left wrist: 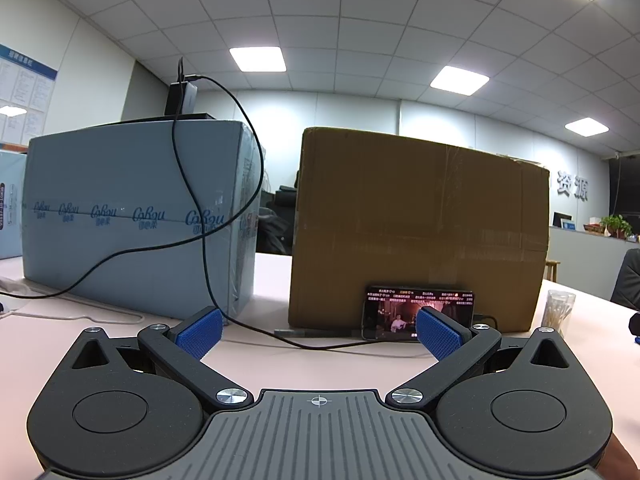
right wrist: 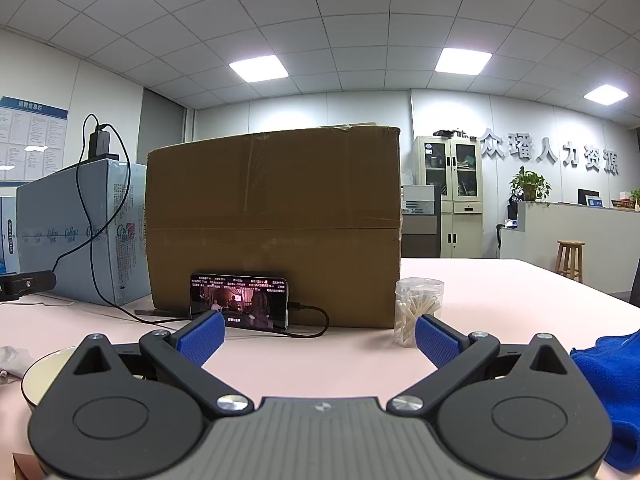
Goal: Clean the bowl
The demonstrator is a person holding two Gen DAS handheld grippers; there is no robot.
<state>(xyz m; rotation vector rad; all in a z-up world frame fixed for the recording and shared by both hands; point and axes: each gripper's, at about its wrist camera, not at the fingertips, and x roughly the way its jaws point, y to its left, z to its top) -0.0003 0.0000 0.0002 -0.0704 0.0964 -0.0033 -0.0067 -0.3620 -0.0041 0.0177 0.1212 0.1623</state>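
Observation:
A pale bowl (right wrist: 42, 372) with a dark rim lies low at the left in the right wrist view, partly hidden behind the gripper's body. A blue cloth (right wrist: 612, 392) is bunched at the right edge of that view. My right gripper (right wrist: 319, 340) stands open over the pink table, with nothing between its blue pads. My left gripper (left wrist: 319, 334) is open too and holds nothing; the bowl and cloth do not show in the left wrist view.
A brown cardboard box (right wrist: 274, 224) stands ahead with a phone (right wrist: 239, 300) leaning on it, cable attached. A light blue carton (left wrist: 136, 216) with a black cable stands to the left. A clear jar of cotton swabs (right wrist: 418, 310) sits right of the box. Crumpled white paper (right wrist: 12, 360) lies beside the bowl.

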